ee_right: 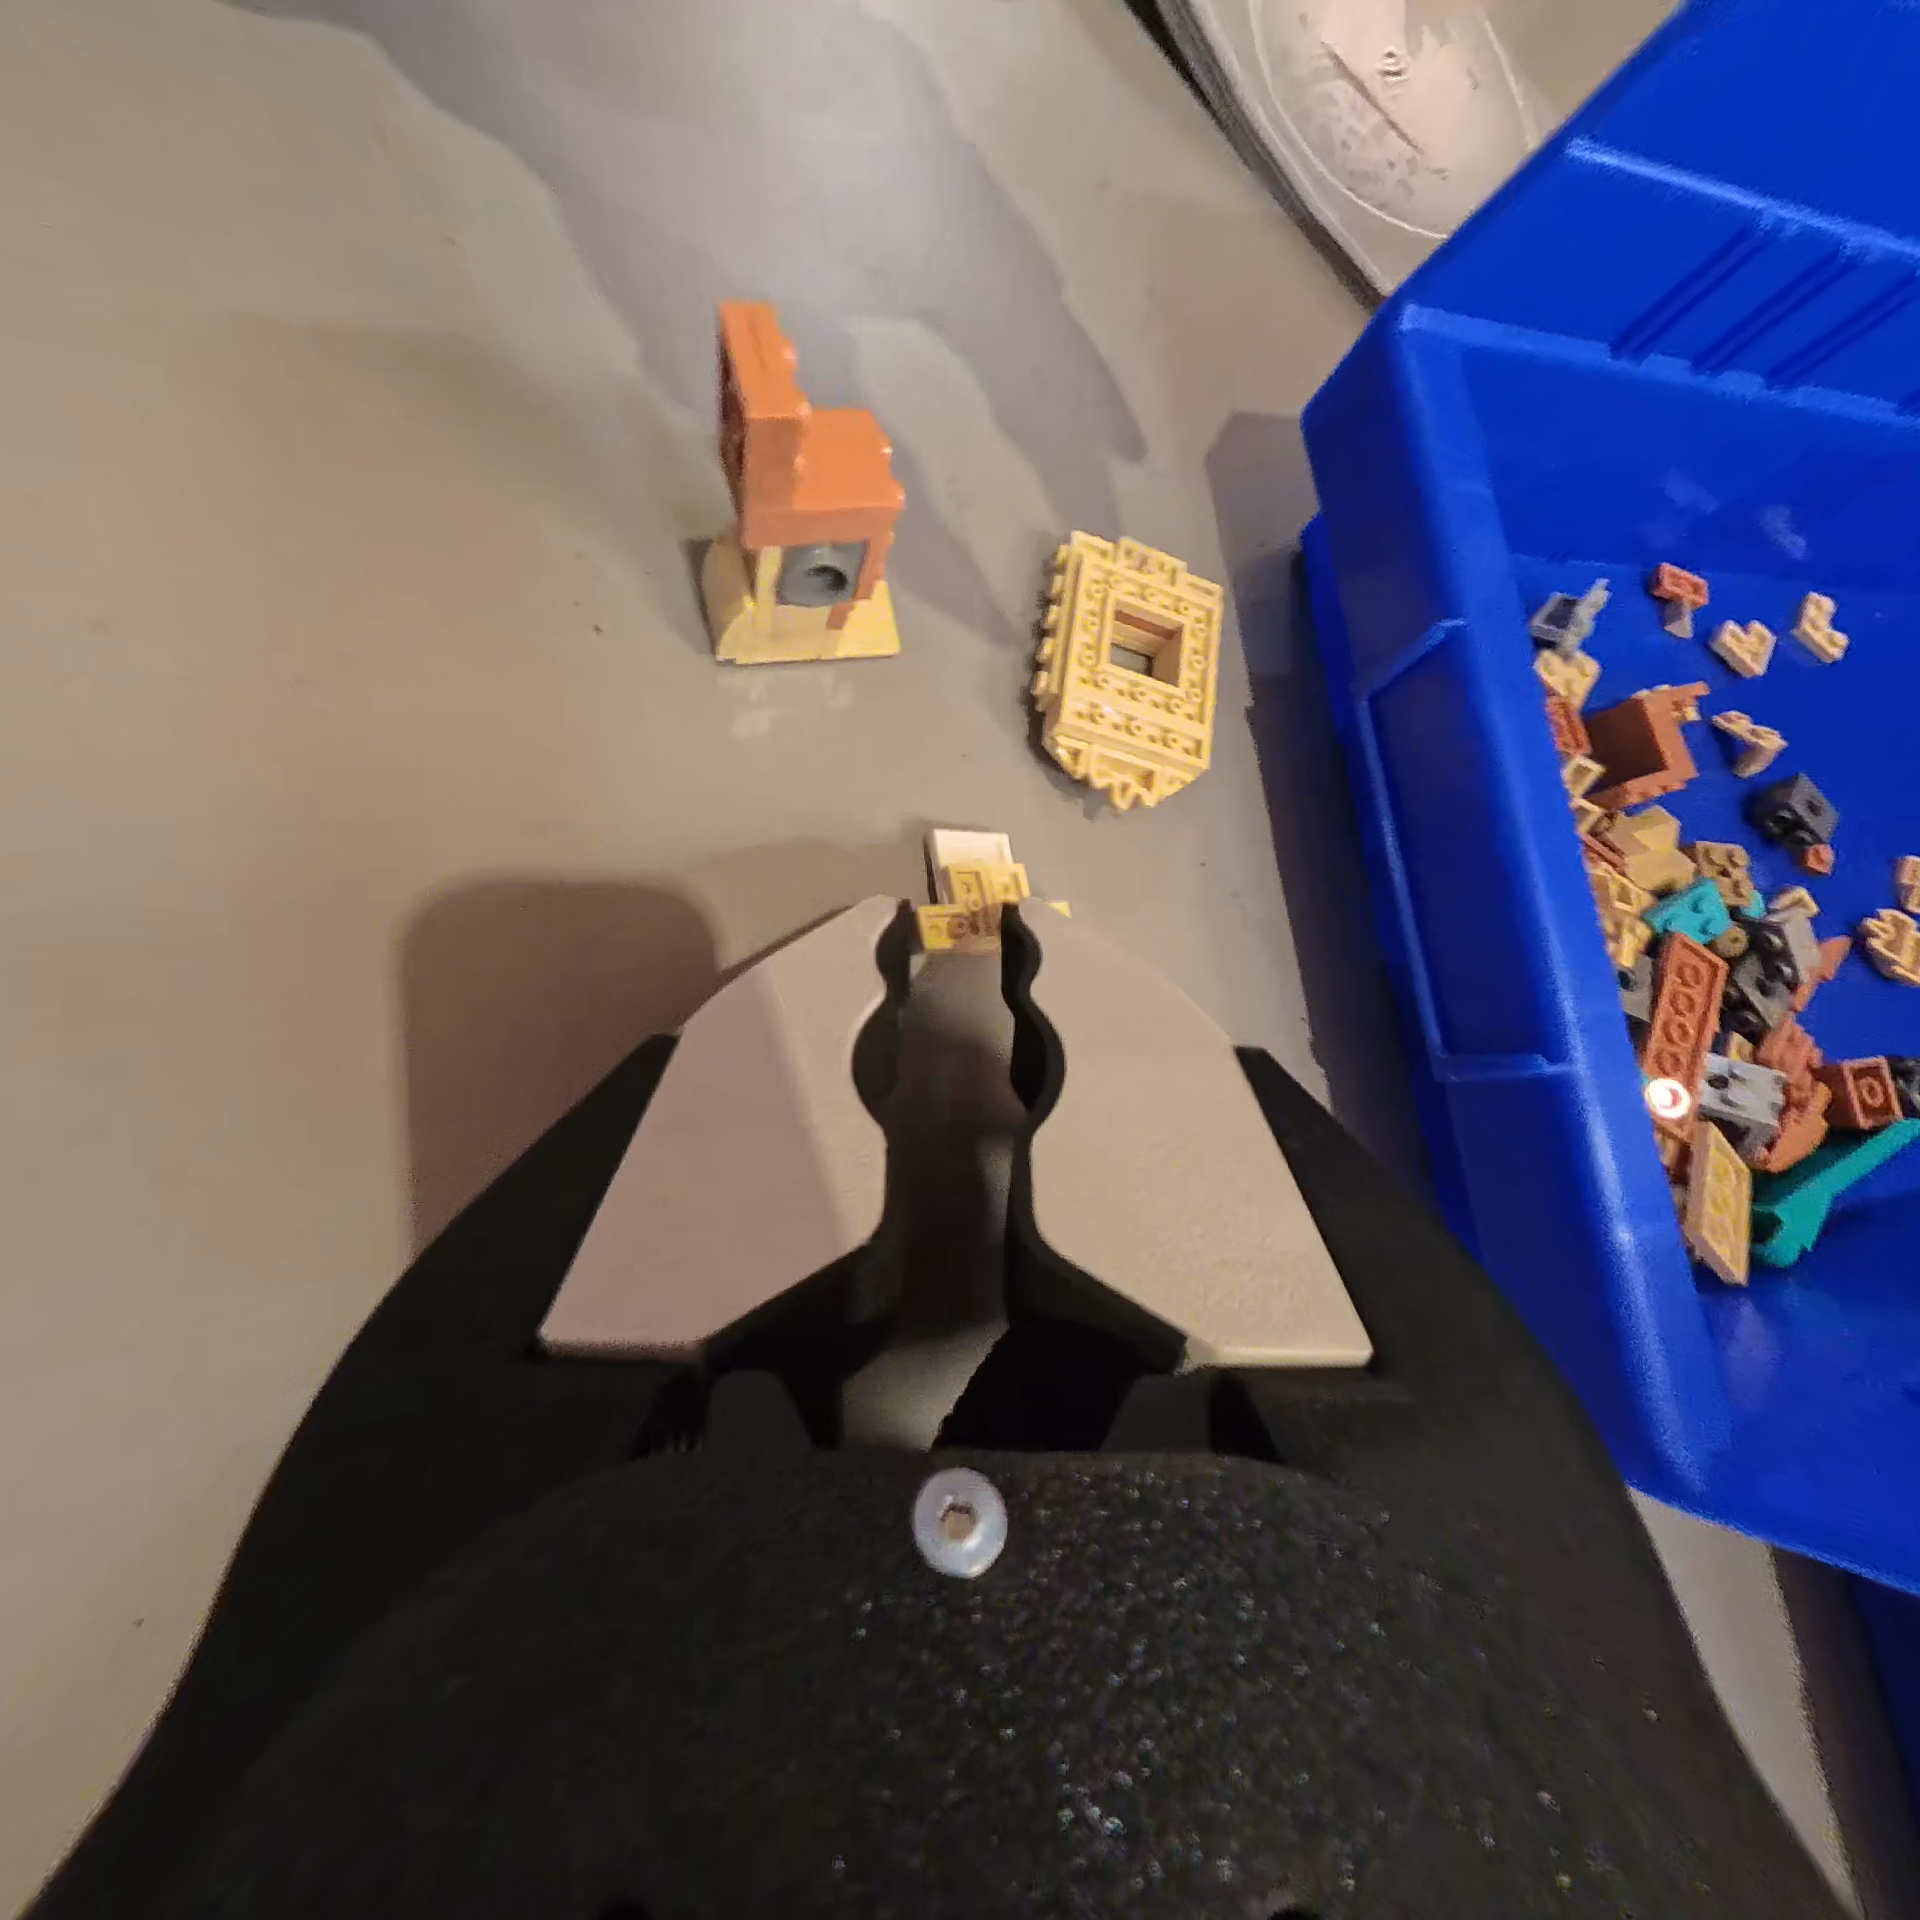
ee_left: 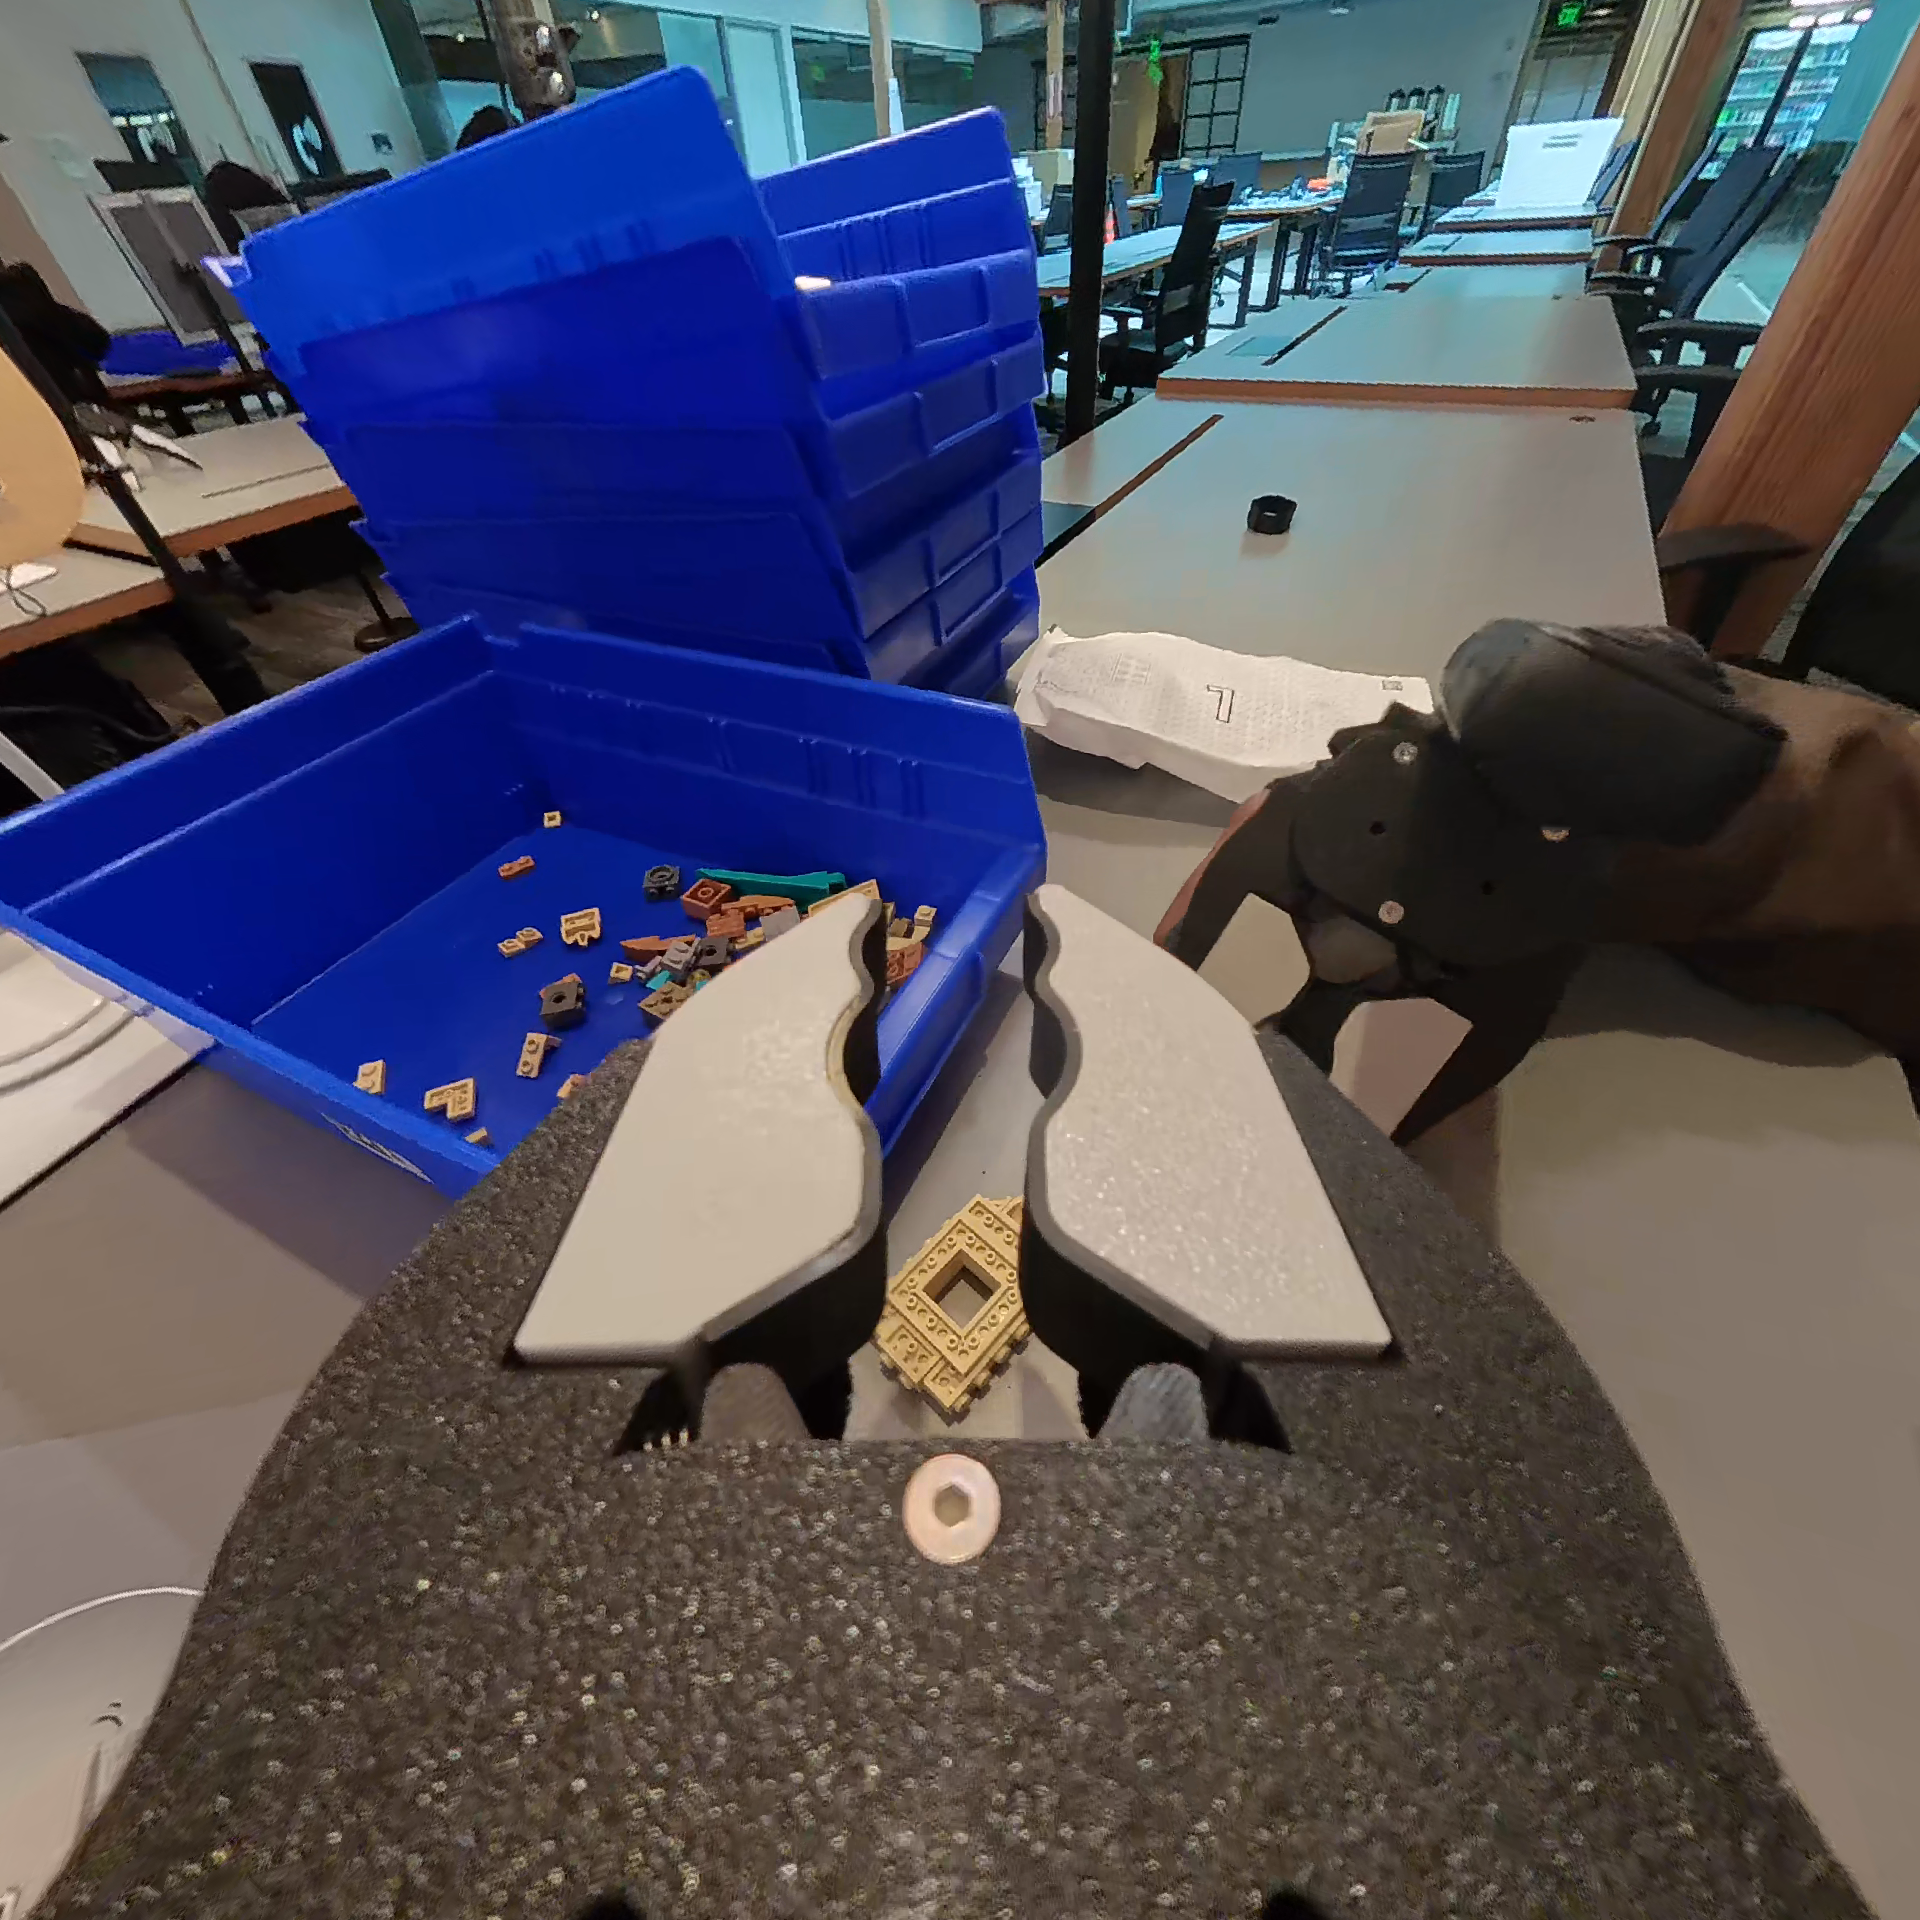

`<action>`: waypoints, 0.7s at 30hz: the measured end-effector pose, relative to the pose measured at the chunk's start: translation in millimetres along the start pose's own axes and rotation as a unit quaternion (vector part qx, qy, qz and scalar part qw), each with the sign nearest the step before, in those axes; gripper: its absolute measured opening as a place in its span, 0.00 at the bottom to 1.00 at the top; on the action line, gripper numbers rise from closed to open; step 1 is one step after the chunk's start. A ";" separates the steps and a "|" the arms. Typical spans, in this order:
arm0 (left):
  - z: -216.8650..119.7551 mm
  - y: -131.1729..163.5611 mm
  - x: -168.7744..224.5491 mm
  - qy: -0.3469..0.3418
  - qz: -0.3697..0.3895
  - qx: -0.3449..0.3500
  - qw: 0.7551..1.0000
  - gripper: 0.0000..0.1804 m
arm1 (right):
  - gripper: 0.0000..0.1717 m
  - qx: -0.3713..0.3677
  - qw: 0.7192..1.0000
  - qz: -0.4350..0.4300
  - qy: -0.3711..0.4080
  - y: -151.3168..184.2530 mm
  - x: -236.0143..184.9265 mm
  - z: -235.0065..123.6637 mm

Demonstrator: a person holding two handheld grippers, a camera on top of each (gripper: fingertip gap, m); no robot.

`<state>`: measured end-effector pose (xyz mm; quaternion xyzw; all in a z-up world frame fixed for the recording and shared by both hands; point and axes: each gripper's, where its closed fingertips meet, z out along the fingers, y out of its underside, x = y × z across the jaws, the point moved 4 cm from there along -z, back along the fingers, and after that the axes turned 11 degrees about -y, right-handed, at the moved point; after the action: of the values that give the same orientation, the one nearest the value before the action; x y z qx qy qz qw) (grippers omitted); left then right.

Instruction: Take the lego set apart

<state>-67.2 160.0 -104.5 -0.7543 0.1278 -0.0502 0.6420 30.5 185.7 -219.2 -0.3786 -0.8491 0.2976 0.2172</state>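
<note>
— Grey tabletop (ee_right: pixel 364 468) underfoot, long office desks and chairs behind. Noted a stack of blue bins (ee_left: pixel 675 416) at the back, one open blue bin (ee_left: pixel 914 748) in front with loose small bricks (ee_left: pixel 665 956) in tan, brown, grey and teal.

— And the left gripper (ee_left: pixel 956 935)?

— Held above the table near the bin's right corner, jaws apart, nothing between the tips. Below it, lying flat on the table, a tan square frame of bricks (ee_left: pixel 961 1299) with a hole in the middle.

— Same frame seen from the other side?

— Yes, tan square frame (ee_right: pixel 1132 665) lying just beside the bin's wall (ee_right: pixel 1455 727). To its left, well apart, stood an orange-brown brick piece on a tan base (ee_right: pixel 800 499), upright, with a grey round part in its front.

— Right gripper (ee_right: pixel 956 925)?

— Low over the table, fingers (ee_right: pixel 1039 935) closed in on a small tan brick cluster (ee_right: pixel 966 904) at the very tips. Right pad against it; left pad's contact could not be made out, blurred. Crumpled white paper (ee_left: pixel 1195 696) beyond.
</note>
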 end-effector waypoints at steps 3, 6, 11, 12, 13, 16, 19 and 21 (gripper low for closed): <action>-2.4 -2.1 4.8 0.006 0.034 0.008 0.999 0.13 | 0.02 0.028 0.999 0.013 0.012 -2.2 6.2 -7.6; -3.1 -0.8 12.1 0.018 0.075 0.007 0.997 0.14 | 0.00 0.057 0.998 0.021 0.028 -6.8 11.5 -17.3; -0.5 5.9 20.0 0.020 0.128 -0.010 0.992 0.14 | 0.15 0.030 0.999 0.030 0.025 4.8 14.6 -16.5; -0.1 6.3 20.7 0.022 0.128 -0.011 0.991 0.13 | 0.18 0.023 0.999 0.033 0.013 7.9 13.4 -13.1; 0.3 6.6 20.9 0.023 0.127 -0.012 0.992 0.13 | 0.20 0.018 0.999 0.033 0.001 10.5 12.2 -9.7; 0.6 6.6 20.7 0.022 0.126 -0.011 0.992 0.13 | 0.25 0.024 0.999 0.036 -0.032 10.2 12.6 -4.7; 1.2 6.9 20.9 0.024 0.124 -0.011 0.992 0.13 | 0.30 0.020 0.998 0.036 -0.050 10.0 19.4 -1.6; 1.4 7.2 21.5 0.025 0.125 -0.011 0.992 0.13 | 0.31 0.018 0.997 0.043 -0.057 10.0 26.5 1.0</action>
<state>-47.1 154.8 -113.7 -0.7381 0.2374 0.0129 0.6314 18.6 211.2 -222.9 -0.3928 -0.8378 0.3428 0.1623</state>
